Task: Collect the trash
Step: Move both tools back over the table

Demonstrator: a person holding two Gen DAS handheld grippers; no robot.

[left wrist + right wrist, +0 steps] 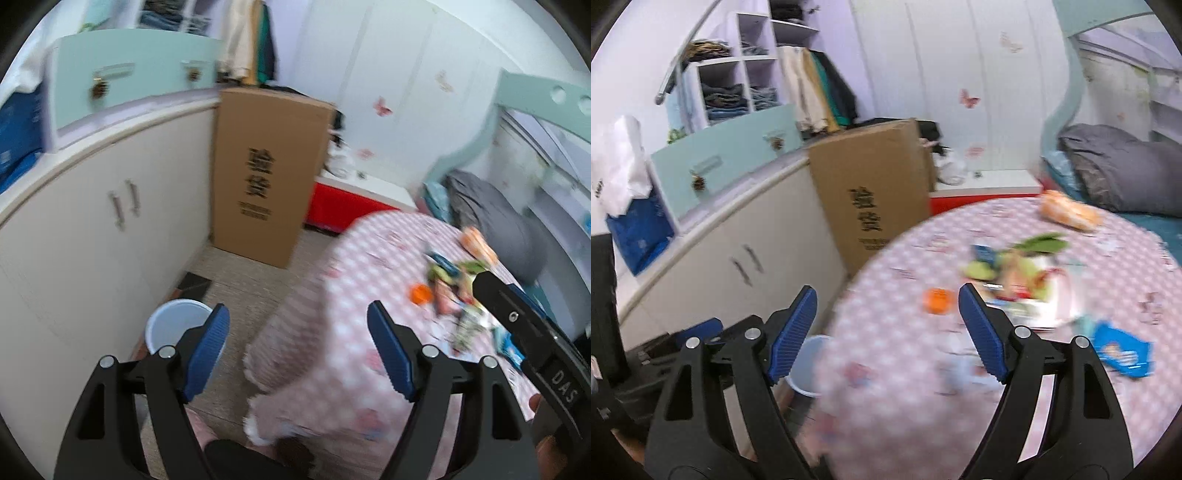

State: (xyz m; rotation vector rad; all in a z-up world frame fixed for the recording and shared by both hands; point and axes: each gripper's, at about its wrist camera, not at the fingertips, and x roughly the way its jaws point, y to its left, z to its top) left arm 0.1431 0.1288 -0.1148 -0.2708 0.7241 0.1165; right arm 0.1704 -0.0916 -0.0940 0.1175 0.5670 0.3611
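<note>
A round table with a pink checked cloth (886,387) carries a loose pile of trash. In the pile are green and mixed wrappers (1023,277), a small orange piece (938,301), a blue wrapper (1123,354) and an orange bag (1071,214) at the far side. My right gripper (888,314) hangs open and empty over the table's near left part. My left gripper (297,332) is open and empty above the table's edge and the floor. A pale plastic bucket (173,321) stands on the floor to its left. The pile (454,291) lies to its right, partly hidden by the right gripper's black frame (517,325).
A cream cabinet (92,240) runs along the left wall. A tall cardboard box (266,177) stands at its far end. A red low box (343,206) sits behind the table. A bed with grey bedding (1126,173) is at the right. Tiled floor (243,280) lies between cabinet and table.
</note>
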